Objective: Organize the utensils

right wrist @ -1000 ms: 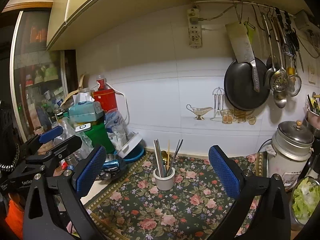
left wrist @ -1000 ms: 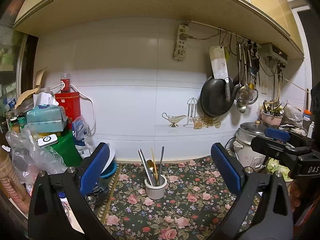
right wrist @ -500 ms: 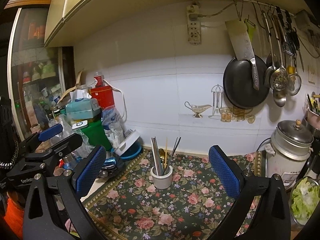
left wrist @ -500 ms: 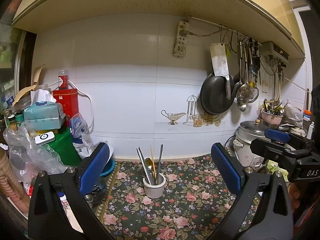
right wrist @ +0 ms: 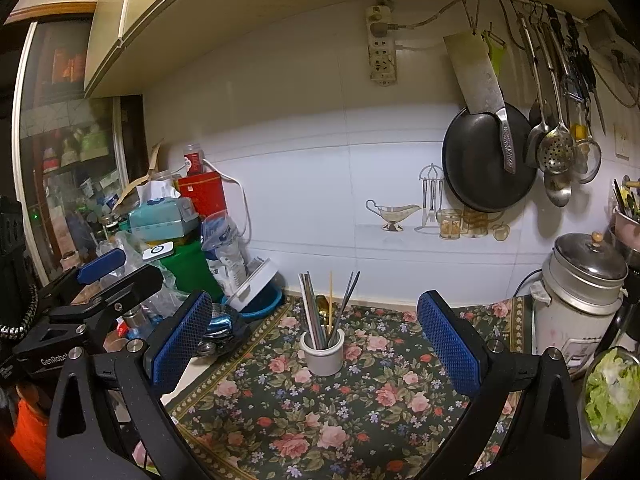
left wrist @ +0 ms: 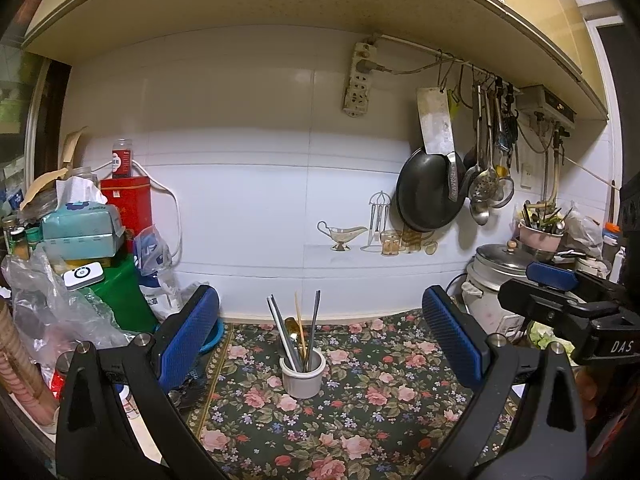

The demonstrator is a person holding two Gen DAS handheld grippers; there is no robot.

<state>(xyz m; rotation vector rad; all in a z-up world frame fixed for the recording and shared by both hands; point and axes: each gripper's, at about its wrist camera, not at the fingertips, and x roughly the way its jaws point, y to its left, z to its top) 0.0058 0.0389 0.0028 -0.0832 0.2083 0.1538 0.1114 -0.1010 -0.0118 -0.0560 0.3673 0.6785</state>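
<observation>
A small white cup (left wrist: 302, 376) stands on a floral mat (left wrist: 360, 412) near the tiled wall. It holds metal chopsticks, a wooden stick and a gold spoon (left wrist: 294, 326). It also shows in the right wrist view (right wrist: 323, 352), with its utensils (right wrist: 320, 312). My left gripper (left wrist: 320, 336) is open and empty, held back from the cup. My right gripper (right wrist: 314, 334) is open and empty, also short of the cup. Each gripper shows at the edge of the other's view, the right one (left wrist: 560, 300) and the left one (right wrist: 92, 288).
Left of the mat are a green box (left wrist: 120, 300), tissue pack (left wrist: 82, 228), red tin (left wrist: 128, 204), bags and a blue bowl (right wrist: 260, 304). A rice cooker (right wrist: 580, 296) and a bowl of lettuce (right wrist: 610, 392) stand at the right. A pan (right wrist: 486, 160), cleaver and ladles hang on the wall.
Both grippers have drawn back and tilted up slightly; the cup sits a little lower and closer to centre in both views. Both stay open and empty.
</observation>
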